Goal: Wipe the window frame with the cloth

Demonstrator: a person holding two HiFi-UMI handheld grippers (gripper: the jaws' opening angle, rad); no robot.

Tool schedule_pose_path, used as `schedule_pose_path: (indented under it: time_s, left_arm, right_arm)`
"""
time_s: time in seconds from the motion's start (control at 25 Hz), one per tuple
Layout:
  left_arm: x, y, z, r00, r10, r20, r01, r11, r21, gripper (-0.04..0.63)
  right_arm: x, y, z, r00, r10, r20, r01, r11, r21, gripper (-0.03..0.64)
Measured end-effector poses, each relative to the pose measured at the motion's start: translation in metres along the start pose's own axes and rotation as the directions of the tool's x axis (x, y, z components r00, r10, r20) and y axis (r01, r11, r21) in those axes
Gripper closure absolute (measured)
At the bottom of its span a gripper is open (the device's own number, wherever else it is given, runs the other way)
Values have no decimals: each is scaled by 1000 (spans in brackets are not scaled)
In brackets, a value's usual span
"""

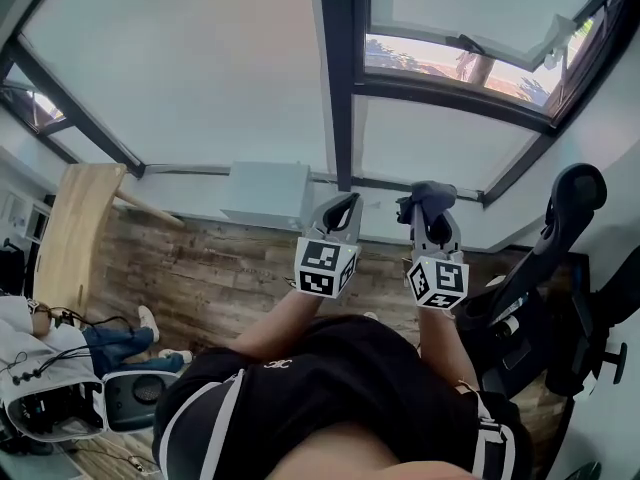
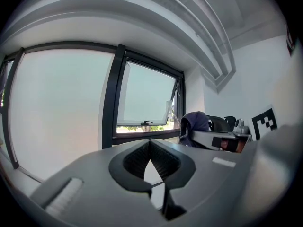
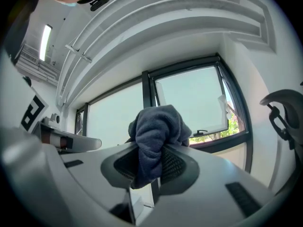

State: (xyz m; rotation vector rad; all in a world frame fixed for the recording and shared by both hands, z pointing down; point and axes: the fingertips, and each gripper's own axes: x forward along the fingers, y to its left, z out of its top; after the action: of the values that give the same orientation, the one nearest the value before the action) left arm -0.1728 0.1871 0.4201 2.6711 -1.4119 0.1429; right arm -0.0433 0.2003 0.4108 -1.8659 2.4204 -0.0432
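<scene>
A dark blue-grey cloth (image 3: 155, 131) is bunched between the jaws of my right gripper (image 3: 150, 161), which is shut on it. In the head view the cloth (image 1: 430, 196) sticks out of the right gripper (image 1: 432, 218), held up short of the dark window frame (image 1: 340, 78). My left gripper (image 1: 340, 211) is beside it, shut with nothing in it; its pads (image 2: 150, 158) meet at the tips. The frame's upright post (image 2: 111, 98) and an open tilted sash (image 2: 147, 96) show ahead, with the cloth (image 2: 194, 123) at the right.
A white box unit (image 1: 268, 195) sits under the window on the wooden floor. A black office chair (image 1: 560, 268) stands at the right. A wooden board (image 1: 78, 223) leans at the left, near a seated person's legs (image 1: 125, 343). A handle (image 3: 202, 133) shows on the open sash.
</scene>
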Motion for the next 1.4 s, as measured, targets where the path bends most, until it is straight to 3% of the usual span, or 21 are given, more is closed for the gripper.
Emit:
schedule_pose_path:
  time_s: [0.4, 0.72, 1.08, 1.4]
  left_arm:
    - [54, -47, -14, 999, -3, -33, 3, 1000, -11, 586]
    - [83, -63, -5, 1000, -24, -19, 24, 1000, 10, 586]
    - [129, -50, 0, 999, -45, 2, 45, 999, 14, 586]
    - [192, -18, 6, 997, -71, -7, 71, 997, -5, 586]
  right_arm:
    - [9, -60, -10, 998, 52, -38, -53, 999, -12, 523]
    - [13, -90, -11, 999, 41, -35, -42, 999, -18, 523]
    - [44, -110, -18, 999, 34, -38, -35, 999, -36, 523]
    - [110, -135, -21, 998, 16, -60, -18, 999, -45, 523]
